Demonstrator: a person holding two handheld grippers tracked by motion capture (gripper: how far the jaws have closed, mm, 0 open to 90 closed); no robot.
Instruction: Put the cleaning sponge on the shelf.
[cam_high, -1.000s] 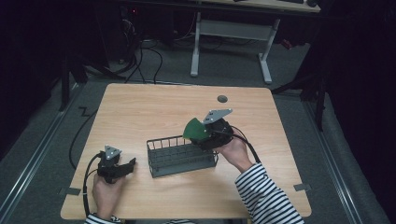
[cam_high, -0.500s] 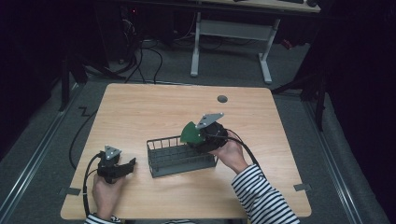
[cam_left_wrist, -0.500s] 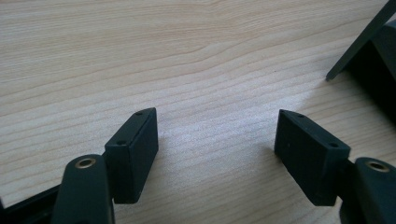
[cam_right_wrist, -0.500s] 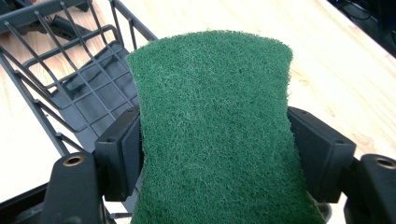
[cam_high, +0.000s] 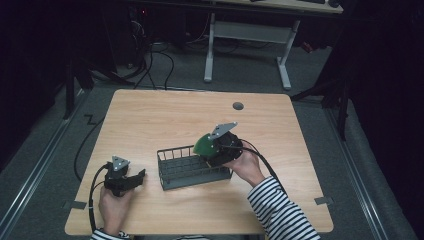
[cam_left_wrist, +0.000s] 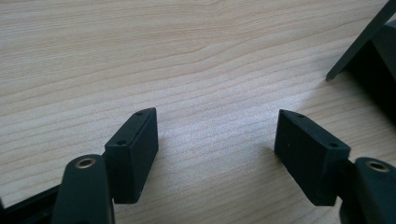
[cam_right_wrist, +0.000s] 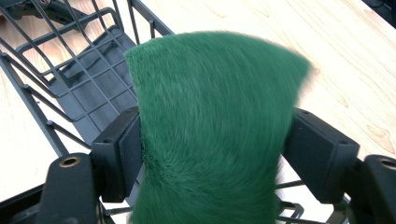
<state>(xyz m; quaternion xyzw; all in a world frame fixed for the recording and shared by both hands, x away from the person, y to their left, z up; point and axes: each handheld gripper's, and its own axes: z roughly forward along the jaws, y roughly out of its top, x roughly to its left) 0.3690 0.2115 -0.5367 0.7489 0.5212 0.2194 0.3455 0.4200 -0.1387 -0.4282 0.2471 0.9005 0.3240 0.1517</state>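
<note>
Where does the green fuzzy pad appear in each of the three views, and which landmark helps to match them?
High view: the green fuzzy pad is right of centre, in the right gripper, above the right end of the wire basket.
Left gripper view: not in this picture.
Right gripper view: the pad is in the centre, between the two black jaws.
Shared landmark: the wire basket on the wooden table.

Green pad (cam_right_wrist: 210, 130) betw fingers (cam_right_wrist: 119, 154), over wire basket (cam_right_wrist: 84, 79).
</note>
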